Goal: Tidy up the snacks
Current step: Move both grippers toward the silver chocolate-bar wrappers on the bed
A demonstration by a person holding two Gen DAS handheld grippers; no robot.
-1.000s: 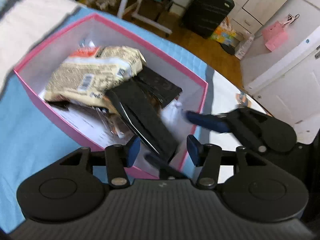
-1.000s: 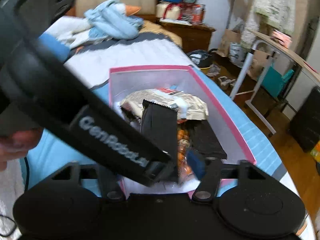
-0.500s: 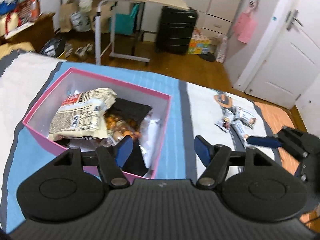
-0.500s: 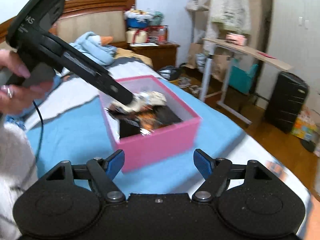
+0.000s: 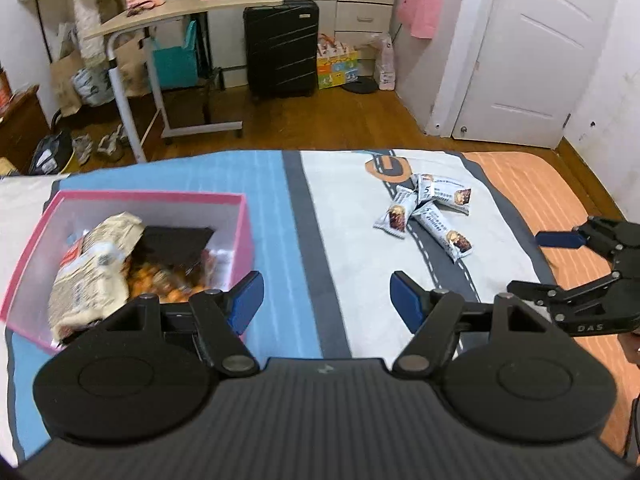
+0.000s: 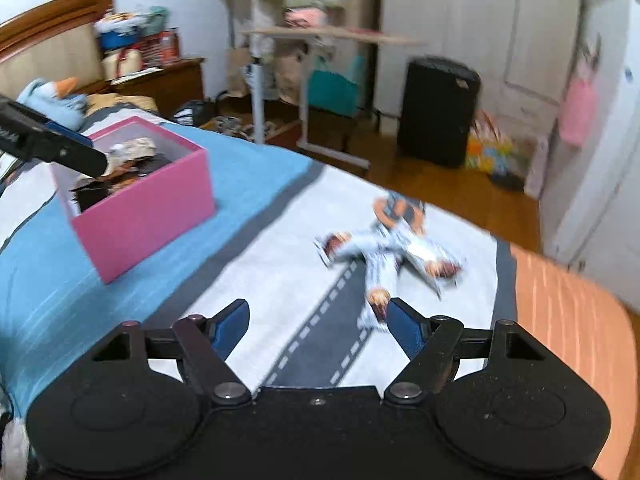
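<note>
A pink box (image 5: 152, 196) stands on the blue part of the bed. Inside it lie a cream bag (image 5: 96, 264), a black packet (image 5: 176, 244) and orange snacks (image 5: 160, 280). Three pale snack bars (image 5: 428, 212) lie in a loose pile on the white road-print patch. My left gripper (image 5: 326, 300) is open and empty above the quilt, just right of the box. My right gripper (image 5: 536, 264) is open and empty to the right of the bars. In the right wrist view the bars (image 6: 384, 256) lie just ahead of my right gripper (image 6: 318, 320), and the box (image 6: 148, 216) is far left.
The bed ends just past the bars, with wood floor beyond. An orange quilt strip (image 5: 560, 200) runs along the right. A rolling desk (image 5: 180, 8), a black suitcase (image 5: 280, 48) and a white door (image 5: 532, 60) stand beyond the bed.
The left gripper let go of the black packet, which now lies in the box, and its jaws widened. Both grippers swung right, away from the box, toward the snack bars.
</note>
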